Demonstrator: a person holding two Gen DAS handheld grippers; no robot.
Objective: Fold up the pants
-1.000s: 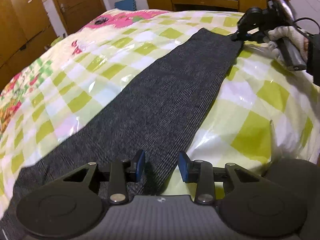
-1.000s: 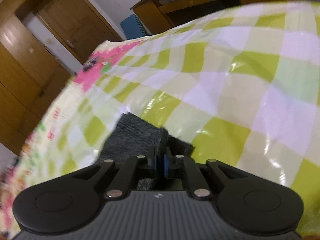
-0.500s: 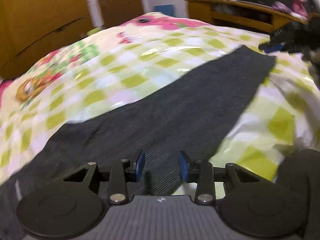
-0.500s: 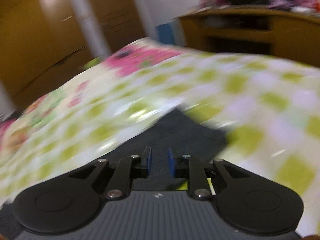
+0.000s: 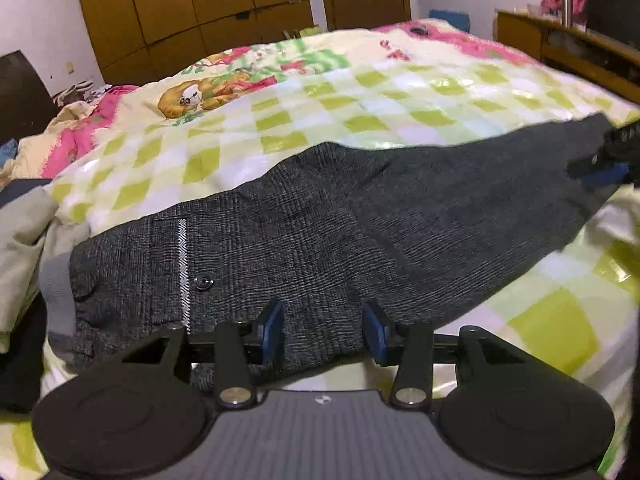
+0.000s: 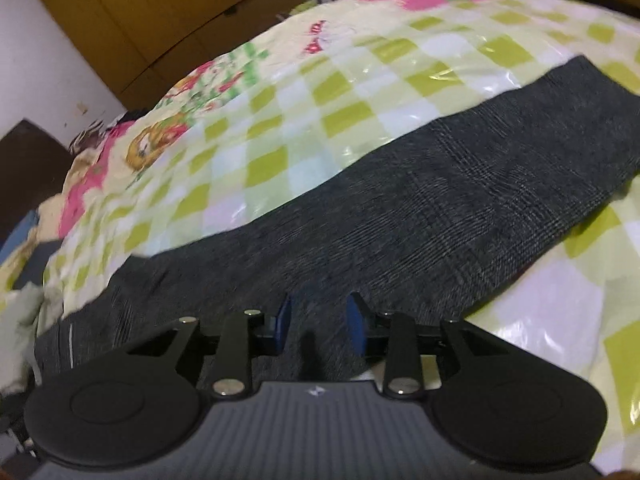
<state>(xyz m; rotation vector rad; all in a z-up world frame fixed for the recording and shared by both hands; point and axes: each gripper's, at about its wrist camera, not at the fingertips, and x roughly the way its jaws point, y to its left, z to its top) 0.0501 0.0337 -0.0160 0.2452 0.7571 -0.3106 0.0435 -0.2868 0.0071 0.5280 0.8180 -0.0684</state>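
On my left, the waist end of the pants [image 5: 320, 240], with its button [image 5: 203, 281], lies by a grey heap [image 5: 24, 236] at the bed's [image 5: 360, 96] edge. My left gripper [image 5: 323, 330] hangs over that end, jaws apart and empty. The legs stretch rightward, flat on the checked cover, and there my right gripper [image 6: 319, 326] hovers above them, jaws likewise apart with nothing between.
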